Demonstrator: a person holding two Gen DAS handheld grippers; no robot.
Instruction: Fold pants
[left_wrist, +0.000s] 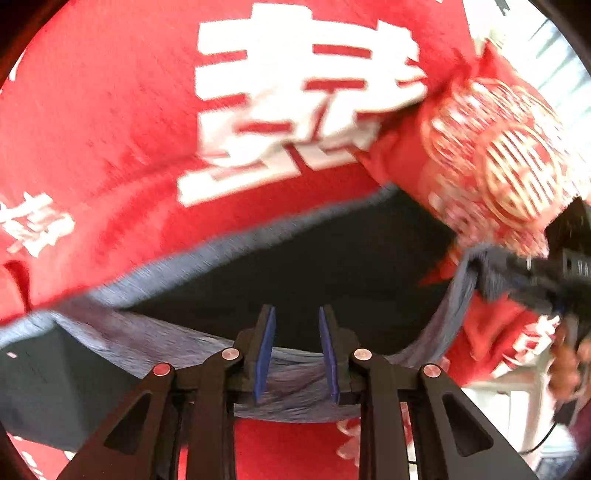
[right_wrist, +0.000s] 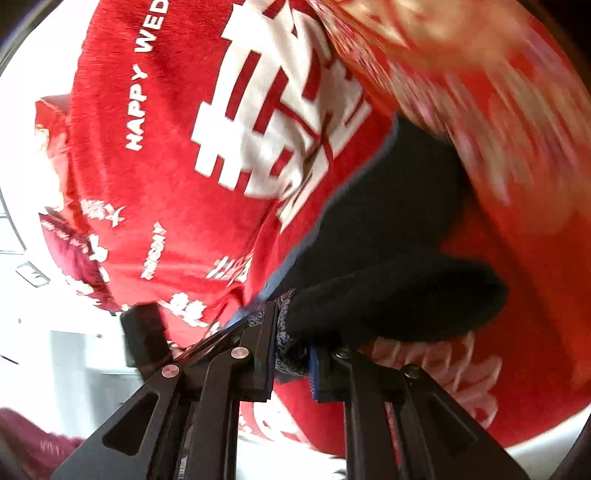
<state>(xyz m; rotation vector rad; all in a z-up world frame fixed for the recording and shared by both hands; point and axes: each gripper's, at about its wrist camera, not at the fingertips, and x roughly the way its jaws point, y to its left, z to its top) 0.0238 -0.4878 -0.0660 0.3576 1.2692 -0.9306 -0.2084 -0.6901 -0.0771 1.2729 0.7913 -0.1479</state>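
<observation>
Both hand-held grippers pinch the dark pants above a red blanket.

Left wrist view: blue pads of the left hand-held gripper (left_wrist: 297, 354) are clamped on the grey band of the pants (left_wrist: 295, 391), which runs between the two fingers. More of the dark pants stretches away ahead and hangs over the red blanket (left_wrist: 110, 129) with big white signs. At the right edge the right hand-held gripper (left_wrist: 532, 273) grips the same grey band, and part of a person's hand (left_wrist: 565, 365) shows below it. Right wrist view: right hand-held gripper (right_wrist: 293, 354) has its pads pressed together on a bunch of grey band. Dark pants (right_wrist: 388, 258) spread out ahead, over the red blanket (right_wrist: 166, 184). The picture is blurry on the right.
</observation>
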